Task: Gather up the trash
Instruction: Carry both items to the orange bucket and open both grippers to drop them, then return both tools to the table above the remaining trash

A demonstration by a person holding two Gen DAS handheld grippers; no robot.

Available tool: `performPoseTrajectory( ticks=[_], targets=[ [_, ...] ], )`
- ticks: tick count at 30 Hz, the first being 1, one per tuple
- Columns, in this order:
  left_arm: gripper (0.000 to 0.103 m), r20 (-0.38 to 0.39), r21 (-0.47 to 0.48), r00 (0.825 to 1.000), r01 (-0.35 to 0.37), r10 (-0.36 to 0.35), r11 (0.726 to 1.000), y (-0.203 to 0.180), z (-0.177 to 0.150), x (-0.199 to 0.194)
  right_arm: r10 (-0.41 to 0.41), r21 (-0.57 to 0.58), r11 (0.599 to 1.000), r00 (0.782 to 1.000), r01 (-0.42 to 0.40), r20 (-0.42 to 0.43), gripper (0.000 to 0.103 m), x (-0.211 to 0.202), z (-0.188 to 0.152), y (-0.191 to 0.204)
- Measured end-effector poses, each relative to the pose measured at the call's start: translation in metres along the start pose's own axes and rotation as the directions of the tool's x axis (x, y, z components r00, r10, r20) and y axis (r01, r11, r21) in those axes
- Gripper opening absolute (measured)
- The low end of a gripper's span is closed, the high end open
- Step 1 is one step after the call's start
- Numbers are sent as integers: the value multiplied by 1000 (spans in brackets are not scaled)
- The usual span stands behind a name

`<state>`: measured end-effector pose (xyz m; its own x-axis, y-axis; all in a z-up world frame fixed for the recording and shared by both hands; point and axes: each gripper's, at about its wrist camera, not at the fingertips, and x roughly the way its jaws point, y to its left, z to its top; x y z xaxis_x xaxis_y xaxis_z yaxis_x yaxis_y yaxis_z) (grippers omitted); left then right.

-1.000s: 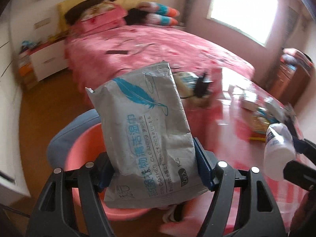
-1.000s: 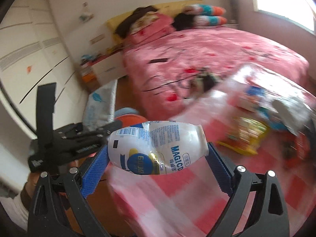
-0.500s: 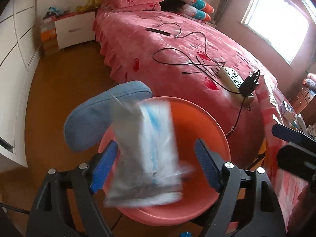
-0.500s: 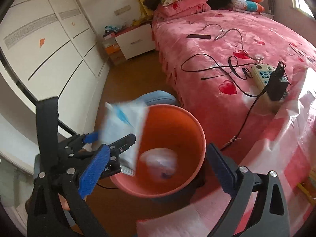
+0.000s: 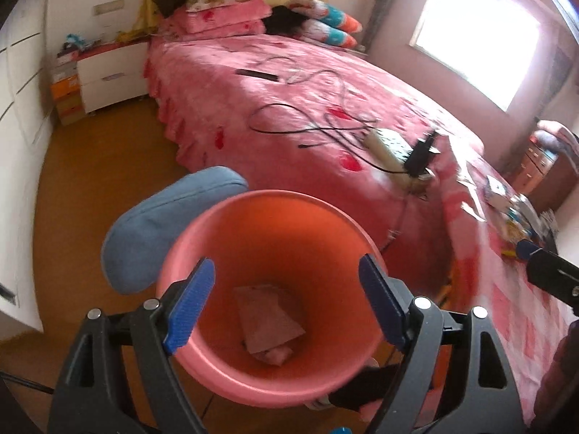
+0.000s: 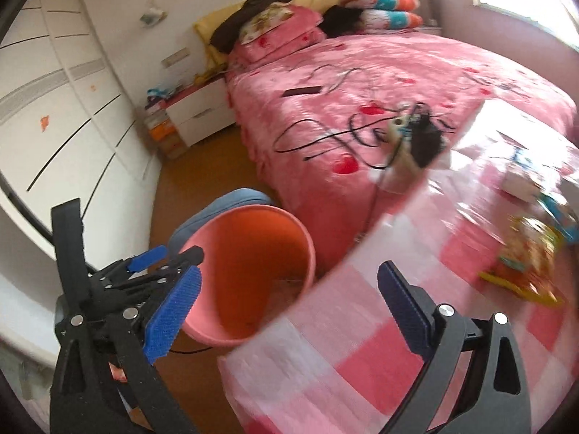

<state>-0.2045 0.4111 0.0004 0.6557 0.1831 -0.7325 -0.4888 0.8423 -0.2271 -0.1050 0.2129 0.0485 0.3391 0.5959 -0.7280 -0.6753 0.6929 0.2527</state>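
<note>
A pink bin [image 5: 275, 217] stands on the floor beside the bed. The wipes pack [image 5: 267, 320] lies at its bottom with something pale under it. My left gripper [image 5: 286, 300] is open and empty right over the bin mouth. My right gripper [image 6: 289, 307] is open and empty, over the edge of the checked table [image 6: 362, 343], with the bin [image 6: 253, 238] to its left. The left gripper also shows in the right wrist view [image 6: 159, 258]. A yellow snack wrapper [image 6: 524, 264] and other packets [image 6: 521, 181] lie on the table at right.
A blue cushioned seat [image 5: 163, 224] sits behind the bin. The pink bed [image 5: 307, 108] carries cables, a power strip [image 5: 387, 148] and a remote. A white nightstand [image 5: 108, 76] and white wardrobes [image 6: 54, 108] stand at left. A wooden dresser [image 5: 542, 166] is far right.
Both grippers opened. The wipes pack dropped from the left gripper and the white bottle from the right gripper into the bin. The right gripper has swung back toward the table.
</note>
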Motion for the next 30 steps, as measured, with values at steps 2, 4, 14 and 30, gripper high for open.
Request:
performPoseTrajectory(
  ticks=[2, 4, 14, 30],
  targets=[
    [82, -6, 29, 1000, 27, -26, 999, -10, -2, -3, -22, 12, 1000, 1000, 22, 11, 97, -9, -7, -6],
    [82, -9, 57, 999, 47, -46, 997, -20, -4, -8, -48, 27, 999, 999, 48, 21, 97, -20, -14, -14],
    [82, -10, 158, 994, 110, -109, 981, -75, -9, -39, -127, 100, 988, 990, 121, 62, 97, -67, -45, -52],
    [82, -28, 348, 987, 157, -157, 924, -170, -21, -74, -192, 206, 964, 974, 165, 117, 97, -133, -88, -113]
  ],
)
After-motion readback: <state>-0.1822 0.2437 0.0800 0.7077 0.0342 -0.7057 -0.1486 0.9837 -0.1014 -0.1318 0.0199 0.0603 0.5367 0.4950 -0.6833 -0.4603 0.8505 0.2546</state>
